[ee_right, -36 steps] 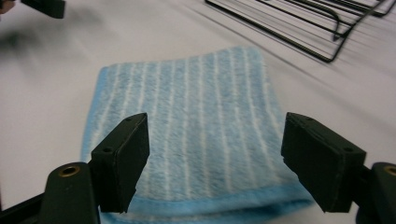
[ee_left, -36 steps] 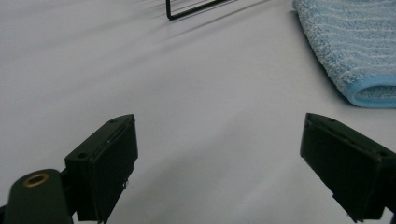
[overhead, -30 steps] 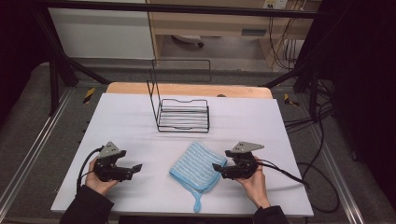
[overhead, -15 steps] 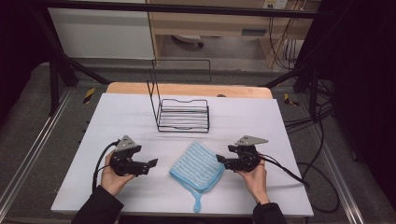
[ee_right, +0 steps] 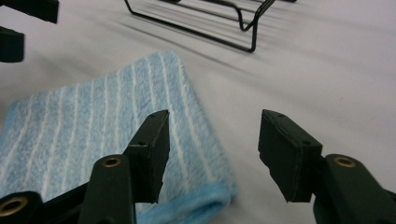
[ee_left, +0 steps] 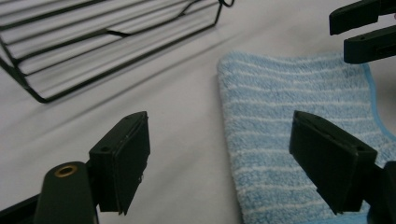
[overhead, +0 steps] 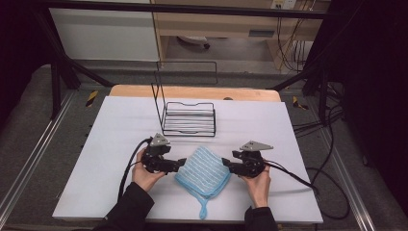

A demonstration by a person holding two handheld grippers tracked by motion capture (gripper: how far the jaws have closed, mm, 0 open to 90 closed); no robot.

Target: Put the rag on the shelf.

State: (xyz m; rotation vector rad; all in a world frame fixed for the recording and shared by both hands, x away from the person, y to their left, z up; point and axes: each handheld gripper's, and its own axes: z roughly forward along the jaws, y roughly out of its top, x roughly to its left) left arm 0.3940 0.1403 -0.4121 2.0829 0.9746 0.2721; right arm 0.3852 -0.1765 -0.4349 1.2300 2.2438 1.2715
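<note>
The wire rack (cut off by the frame's top edge) runs out of the left gripper view.

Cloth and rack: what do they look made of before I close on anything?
The cloth looks like soft terry towelling, light blue with thin white stripes: a looped, fuzzy pile and a smoother blue bound edge show in the gripper views. The rack looks like thin metal wire with a smooth black coating, probably painted or plastic-dipped; its rods are thin, bent and faintly glossy.
</note>
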